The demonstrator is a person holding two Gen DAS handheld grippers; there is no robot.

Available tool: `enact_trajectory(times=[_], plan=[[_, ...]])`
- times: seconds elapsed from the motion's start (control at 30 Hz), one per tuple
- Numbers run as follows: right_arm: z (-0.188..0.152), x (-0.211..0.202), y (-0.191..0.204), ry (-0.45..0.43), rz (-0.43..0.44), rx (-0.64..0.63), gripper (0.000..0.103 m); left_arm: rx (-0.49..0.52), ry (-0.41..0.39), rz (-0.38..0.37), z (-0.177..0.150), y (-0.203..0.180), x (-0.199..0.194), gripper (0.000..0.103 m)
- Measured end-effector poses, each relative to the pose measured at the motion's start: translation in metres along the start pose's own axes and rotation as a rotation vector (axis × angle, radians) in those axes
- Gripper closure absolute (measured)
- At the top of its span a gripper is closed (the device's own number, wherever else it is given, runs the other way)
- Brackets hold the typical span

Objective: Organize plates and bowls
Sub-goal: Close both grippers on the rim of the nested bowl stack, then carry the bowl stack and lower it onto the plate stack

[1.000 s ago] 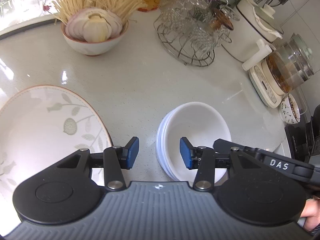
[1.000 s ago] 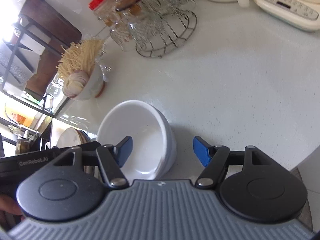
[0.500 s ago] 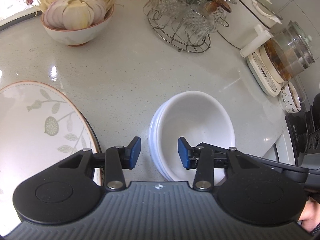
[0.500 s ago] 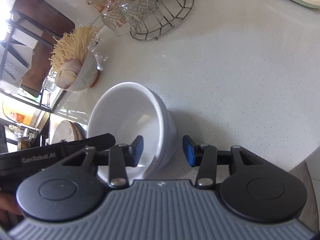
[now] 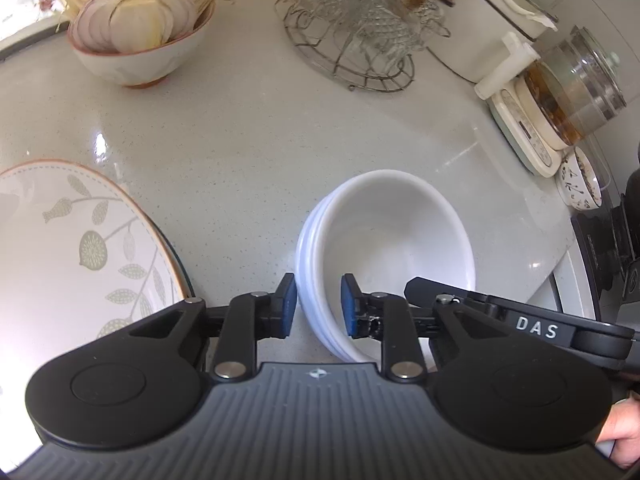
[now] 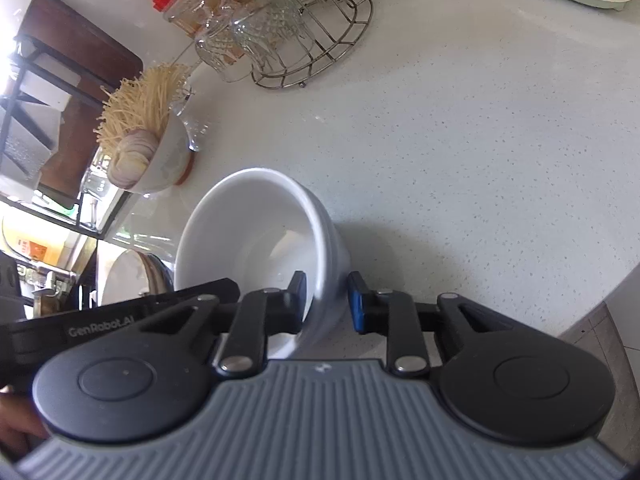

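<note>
Left claw (image 5: pixel 316 304) and right claw (image 6: pixel 326 300), jaws just closing, are each clamped on opposite rims of the white bowl stack (image 5: pixel 392 248) on the bench (image 5: pixel 248 152). Both grips are best kept equal and the lift level, so the nested bowls are not tipped toward the leaf-patterned plate (image 5: pixel 72 248) beyond.

Home kitchen: stone counter (image 5: pixel 248 152), glass rack (image 5: pixel 352 28), kettle (image 5: pixel 576 92), noodle bowl (image 5: pixel 140 44)

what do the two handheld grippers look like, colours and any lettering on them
Both match: the left gripper and right gripper have a ribbed grey body, two round black discs, black linkage arms with silver pivot pins, and blue pads on the fingers. Seen from the other's camera, the right gripper's side reads "DAS" in white and the left's reads "GenRobot.AI". No cables show. Only bare fingers appear at the frame edges; no sleeves.
</note>
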State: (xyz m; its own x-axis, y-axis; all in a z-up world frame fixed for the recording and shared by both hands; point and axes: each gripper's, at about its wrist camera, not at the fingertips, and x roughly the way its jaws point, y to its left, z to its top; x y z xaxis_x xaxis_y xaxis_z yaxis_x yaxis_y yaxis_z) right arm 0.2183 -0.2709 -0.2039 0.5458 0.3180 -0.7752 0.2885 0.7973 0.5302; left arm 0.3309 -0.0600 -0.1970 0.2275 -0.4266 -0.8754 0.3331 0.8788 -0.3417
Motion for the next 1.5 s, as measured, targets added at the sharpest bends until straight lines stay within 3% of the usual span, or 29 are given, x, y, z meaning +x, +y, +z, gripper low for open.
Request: enact_trajectory(times=[0.73, 1.0, 1.27, 1.5], plan=[[-0.029, -0.045, 0.023, -0.142, -0.031, 0.003, 0.08, 0.095, -0.062, -0.04, -0.018, -0.013, -0.047, 0.075], [-0.041, -0.063, 0.044, -0.148, -0.034, -0.033, 0.08, 0.12, -0.106, -0.031, -0.02, -0.017, -0.079, 0.075], [-0.04, -0.08, 0.066, -0.163, -0.011, -0.051, 0.08, 0.122, -0.152, -0.013, -0.011, -0.021, -0.115, 0.074], [-0.03, -0.088, 0.093, -0.177, 0.024, -0.08, 0.08, 0.065, -0.172, -0.025, -0.007, 0.0, -0.144, 0.074]])
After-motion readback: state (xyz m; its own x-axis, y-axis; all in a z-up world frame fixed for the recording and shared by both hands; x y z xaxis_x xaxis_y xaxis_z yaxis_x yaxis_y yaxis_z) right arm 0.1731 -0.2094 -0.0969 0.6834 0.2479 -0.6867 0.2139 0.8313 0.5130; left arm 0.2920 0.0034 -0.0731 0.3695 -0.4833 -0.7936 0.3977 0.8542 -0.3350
